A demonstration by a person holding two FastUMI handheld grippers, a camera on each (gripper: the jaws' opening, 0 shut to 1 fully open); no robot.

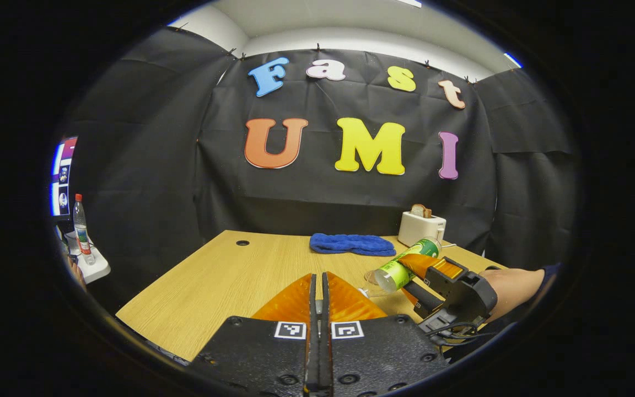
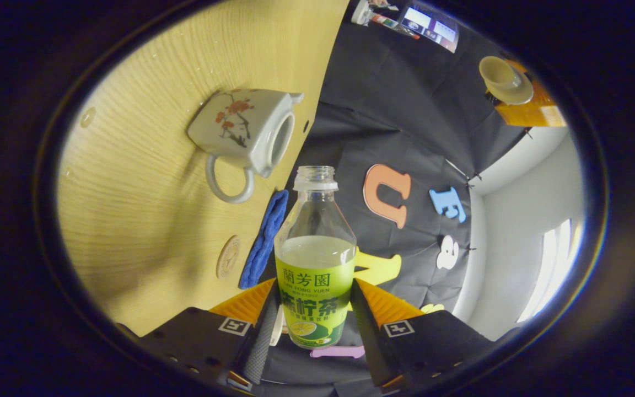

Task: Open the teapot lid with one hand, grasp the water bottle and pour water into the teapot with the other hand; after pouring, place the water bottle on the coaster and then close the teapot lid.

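Right gripper (image 2: 313, 325) tips the water bottle (image 2: 315, 275) toward the open teapot (image 2: 243, 138).

In the right gripper view both fingers clamp the bottle's labelled body, its uncapped mouth pointing at the teapot, which stands lidless on the counter (image 2: 146, 220); a round coaster (image 2: 229, 256) lies near a blue cloth (image 2: 265, 237). Farther off, what looks like the teapot lid (image 2: 504, 81) sits against the other gripper's fingers, though the grip is hard to make out. In the left gripper view the left gripper (image 1: 319, 298) has its fingers pressed together, and a toaster (image 1: 421, 226) stands at the counter's back.
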